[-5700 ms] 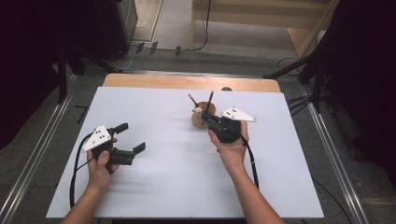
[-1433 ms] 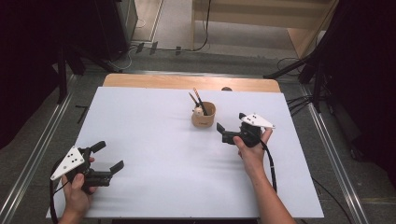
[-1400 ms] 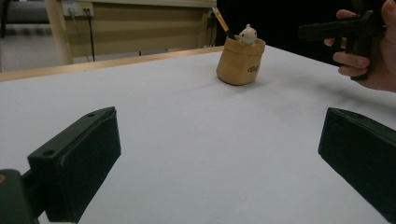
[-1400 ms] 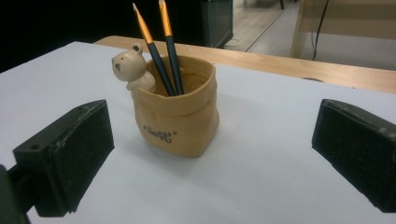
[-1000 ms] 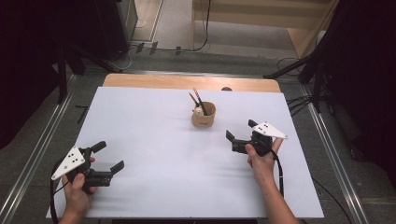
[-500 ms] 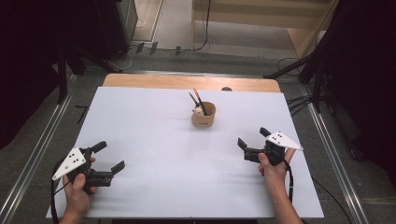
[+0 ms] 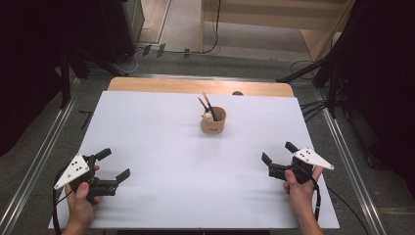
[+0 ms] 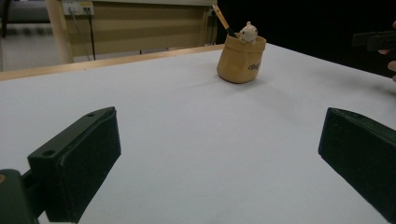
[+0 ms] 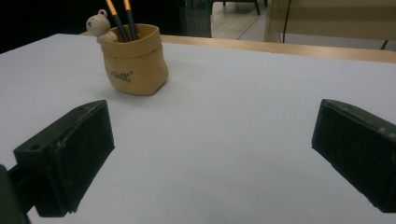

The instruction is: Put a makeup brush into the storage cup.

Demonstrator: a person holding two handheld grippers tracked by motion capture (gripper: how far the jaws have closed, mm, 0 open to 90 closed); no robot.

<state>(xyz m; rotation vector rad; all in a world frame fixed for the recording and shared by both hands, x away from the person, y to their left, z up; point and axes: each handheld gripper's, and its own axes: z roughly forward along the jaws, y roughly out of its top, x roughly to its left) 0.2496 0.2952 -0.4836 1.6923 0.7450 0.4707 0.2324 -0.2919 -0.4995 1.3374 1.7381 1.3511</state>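
A small tan pen pot (image 7: 213, 121) stands upright at the table's far middle, holding two pencils (image 7: 207, 103) and a little bear-topped piece (image 7: 209, 116). The same pot (image 8: 241, 58) appears far ahead in the left gripper view, and the pot (image 9: 135, 59) sits ahead and left in the right gripper view. My left gripper (image 7: 114, 164) rests open near the front left corner, nothing between its jaws. My right gripper (image 7: 277, 152) is open near the front right edge, also holding nothing. Both stand well away from the pot.
The white table top (image 7: 161, 142) has a wooden strip (image 7: 195, 86) along its far edge. Metal rails (image 7: 44, 147) run on the floor on both sides. Cables (image 7: 313, 105) lie on the floor at the far right.
My right gripper has left the pot and drawn back toward the front right of the table. My left gripper moved earlier to the front left and now stays still.
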